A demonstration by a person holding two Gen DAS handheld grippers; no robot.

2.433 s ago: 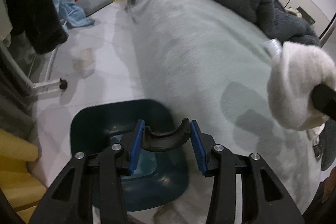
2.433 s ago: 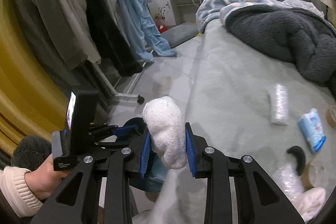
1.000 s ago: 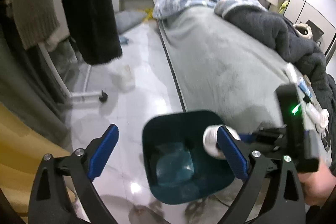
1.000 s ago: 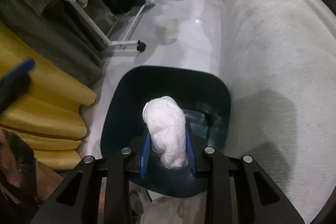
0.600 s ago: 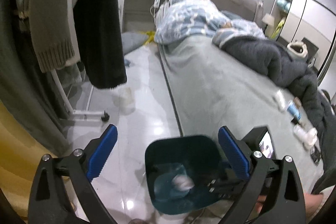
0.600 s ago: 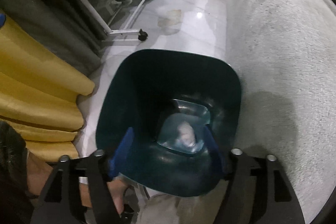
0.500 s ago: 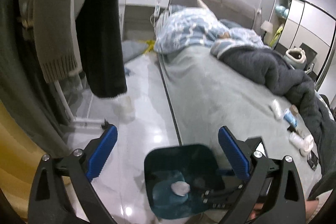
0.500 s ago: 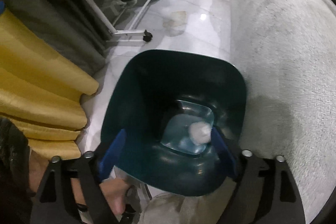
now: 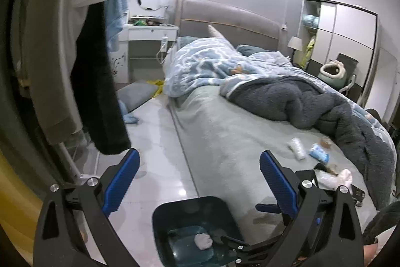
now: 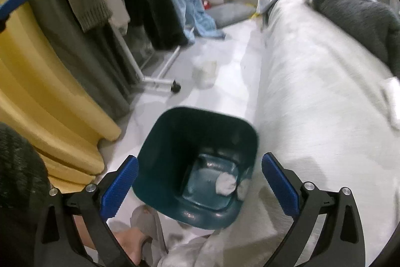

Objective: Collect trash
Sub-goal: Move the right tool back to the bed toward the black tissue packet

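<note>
We hold the right gripper (image 10: 200,182) above the bin (image 10: 175,131); its jaws have just been opening and now stand wide with nothing between them. The left gripper (image 9: 197,179) is likewise spread and empty. The white wad (image 10: 226,183), soft and crumpled, lies on the bin's glossy bottom. Next, we judge, clear the rim before turning toward the bed (image 9: 237,142), where the wrappers (image 9: 297,149) lie: crinkly film on flat, napped fabric.

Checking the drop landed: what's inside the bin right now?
A white wad lies on the bottom of the teal bin, with a paler scrap beside it. The near wall hides part of the floor.
</note>
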